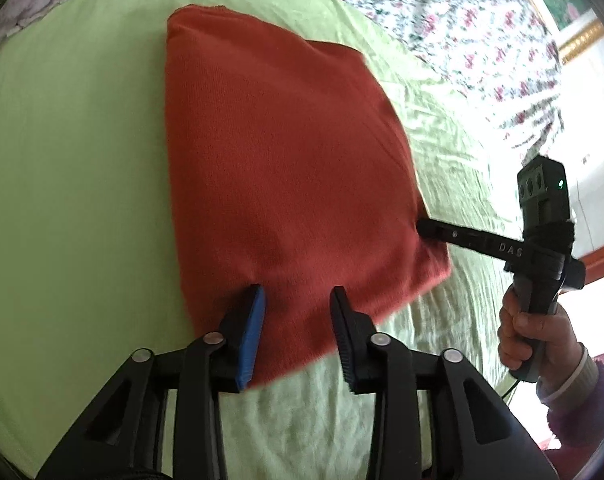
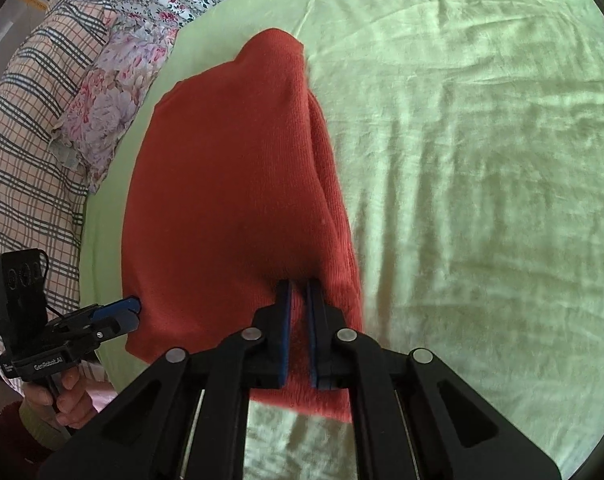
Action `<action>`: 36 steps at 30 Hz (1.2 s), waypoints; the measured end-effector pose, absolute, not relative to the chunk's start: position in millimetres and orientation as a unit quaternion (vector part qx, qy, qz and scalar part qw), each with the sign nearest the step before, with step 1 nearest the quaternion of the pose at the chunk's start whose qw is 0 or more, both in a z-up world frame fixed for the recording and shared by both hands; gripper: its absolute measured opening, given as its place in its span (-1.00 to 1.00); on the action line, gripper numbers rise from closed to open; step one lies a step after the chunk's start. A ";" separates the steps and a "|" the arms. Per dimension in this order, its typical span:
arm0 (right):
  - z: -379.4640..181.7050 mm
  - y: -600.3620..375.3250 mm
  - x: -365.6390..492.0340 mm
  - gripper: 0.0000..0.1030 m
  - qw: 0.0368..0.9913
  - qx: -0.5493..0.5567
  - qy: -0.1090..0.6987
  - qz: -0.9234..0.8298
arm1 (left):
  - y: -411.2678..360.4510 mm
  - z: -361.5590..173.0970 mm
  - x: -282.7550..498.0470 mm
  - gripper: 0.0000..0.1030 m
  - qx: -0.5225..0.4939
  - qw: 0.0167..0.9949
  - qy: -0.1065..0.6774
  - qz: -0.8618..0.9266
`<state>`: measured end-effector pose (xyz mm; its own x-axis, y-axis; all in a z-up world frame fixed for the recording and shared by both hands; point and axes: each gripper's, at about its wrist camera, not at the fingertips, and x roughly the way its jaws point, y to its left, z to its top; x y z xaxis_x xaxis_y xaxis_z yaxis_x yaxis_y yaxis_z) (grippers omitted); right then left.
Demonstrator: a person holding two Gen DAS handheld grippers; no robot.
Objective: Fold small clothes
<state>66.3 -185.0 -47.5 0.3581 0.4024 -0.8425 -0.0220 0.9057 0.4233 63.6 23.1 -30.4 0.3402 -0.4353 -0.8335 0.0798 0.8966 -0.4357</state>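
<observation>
While your right gripper pinched the red garment's edge on the green bed sheet, your left gripper gaped wide; a one-sided pull could drag the fold askew.

Rust-red knit garment on pale lime-green bedsheet. Floral quilt: white w/ pink roses, green leaves. Plaid pillow: cream w/ dark & orange lines. Left hand-held gripper black, 1 blue pad.
</observation>
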 end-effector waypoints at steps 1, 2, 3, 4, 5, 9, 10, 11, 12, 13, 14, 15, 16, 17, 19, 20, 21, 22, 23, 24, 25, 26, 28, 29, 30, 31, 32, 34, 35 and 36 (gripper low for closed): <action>-43.3 -182.6 60.8 -0.79 0.808 0.167 0.550 0.132 | 21.7 -29.7 56.2 -0.22 -0.157 0.803 0.551 -0.167; -37.7 -179.5 52.9 -0.79 0.812 0.157 0.546 0.132 | 22.0 -31.0 52.1 -0.21 -0.156 0.801 0.551 -0.171; -35.4 -177.6 48.0 -0.79 0.814 0.153 0.545 0.134 | 21.9 -33.5 48.3 -0.19 -0.157 0.799 0.553 -0.175; -35.7 -176.6 41.4 -0.79 0.813 0.149 0.546 0.134 | 22.5 -40.0 44.3 -0.20 -0.158 0.795 0.560 -0.175; -39.6 -177.5 36.9 -0.79 0.811 0.146 0.551 0.128 | 23.8 -44.7 42.2 -0.20 -0.158 0.792 0.564 -0.173; -61.9 -189.4 24.5 -0.81 0.798 0.180 0.565 0.106 | 26.4 -52.8 36.7 -0.20 -0.161 0.790 0.564 -0.178; -61.2 -190.8 22.6 -0.81 0.800 0.188 0.561 0.103 | 27.4 -52.8 35.7 -0.20 -0.157 0.790 0.563 -0.183; -58.2 -189.5 20.8 -0.81 0.804 0.183 0.558 0.097 | 27.9 -52.7 34.7 -0.20 -0.154 0.790 0.563 -0.186; -55.3 -187.7 19.5 -0.80 0.807 0.179 0.555 0.093 | 28.6 -52.7 33.4 -0.20 -0.151 0.789 0.565 -0.188; -52.7 -185.8 17.5 -0.80 0.810 0.176 0.553 0.088 | 29.9 -52.5 30.8 -0.20 -0.150 0.786 0.568 -0.192; -49.8 -184.6 14.6 -0.80 0.811 0.175 0.553 0.081 | 30.7 -52.1 29.4 -0.20 -0.150 0.783 0.571 -0.194; -47.6 -183.6 12.1 -0.79 0.811 0.177 0.553 0.076 | 31.4 -51.4 27.0 -0.19 -0.151 0.781 0.573 -0.195; -44.7 -182.8 8.6 -0.79 0.812 0.180 0.551 0.072 | 31.1 -48.7 22.7 -0.19 -0.149 0.782 0.574 -0.192; -40.5 -180.6 2.5 -0.79 0.813 0.182 0.548 0.069 | 31.9 -46.7 19.5 -0.19 -0.146 0.784 0.573 -0.191; -34.5 -176.9 -5.8 -0.79 0.816 0.181 0.544 0.071 | 34.7 -38.7 11.1 -0.18 -0.142 0.791 0.565 -0.184; -28.7 -173.5 -11.6 -0.78 0.819 0.175 0.542 0.074 | 36.1 -35.1 7.5 -0.14 -0.142 0.795 0.561 -0.180; -24.6 -170.7 -14.7 -0.74 0.821 0.170 0.540 0.077 | 37.0 -31.1 4.7 -0.04 -0.141 0.799 0.557 -0.175; -20.7 -167.3 -17.4 -0.71 0.823 0.165 0.538 0.080 | 38.2 -25.5 -0.5 0.05 -0.138 0.807 0.551 -0.163; -15.4 -164.0 -20.7 -0.58 0.825 0.160 0.535 0.086 | 38.9 -21.8 -3.3 0.09 -0.134 0.812 0.547 -0.154; -12.3 -162.3 -23.8 -0.40 0.826 0.160 0.532 0.091 | 39.2 -18.6 -6.3 0.21 -0.129 0.817 0.543 -0.144; -10.0 -162.1 -28.0 -0.31 0.828 0.160 0.529 0.097 | 39.0 -15.2 -10.4 0.27 -0.122 0.821 0.543 -0.126; -7.8 -161.1 -31.6 -0.23 0.829 0.157 0.527 0.104 | 39.1 -13.4 -13.3 0.32 -0.119 0.823 0.544 -0.115; -6.3 -159.8 -36.1 -0.20 0.829 0.152 0.527 0.107 | 37.4 -8.3 -20.4 0.33 -0.108 0.826 0.543 -0.105; -6.0 -160.2 -41.2 -0.18 0.829 0.153 0.526 0.108 | 36.3 -6.8 -22.7 0.35 -0.099 0.827 0.544 -0.100; -6.0 -159.8 -44.6 -0.10 0.830 0.155 0.524 0.110 | 35.0 -3.9 -26.3 0.40 -0.085 0.829 0.545 -0.088; -6.9 -160.3 -48.9 -0.06 0.829 0.157 0.525 0.115 | 33.8 -0.4 -31.7 0.49 -0.071 0.834 0.542 -0.072; -7.5 -157.6 -51.4 0.01 0.827 0.155 0.527 0.118 | 33.9 1.1 -35.4 0.54 -0.068 0.838 0.539 -0.063; -8.0 -156.3 -56.9 0.04 0.827 0.145 0.529 0.124 | 33.2 2.8 -43.4 0.56 -0.066 0.841 0.535 -0.047; -7.5 -155.7 -59.3 0.07 0.828 0.140 0.529 0.125 | 32.3 2.2 -45.8 0.56 -0.064 0.840 0.537 -0.044; -7.2 -155.6 -62.7 0.14 0.829 0.135 0.528 0.125 | 31.4 1.2 -47.7 0.56 -0.060 0.840 0.539 -0.039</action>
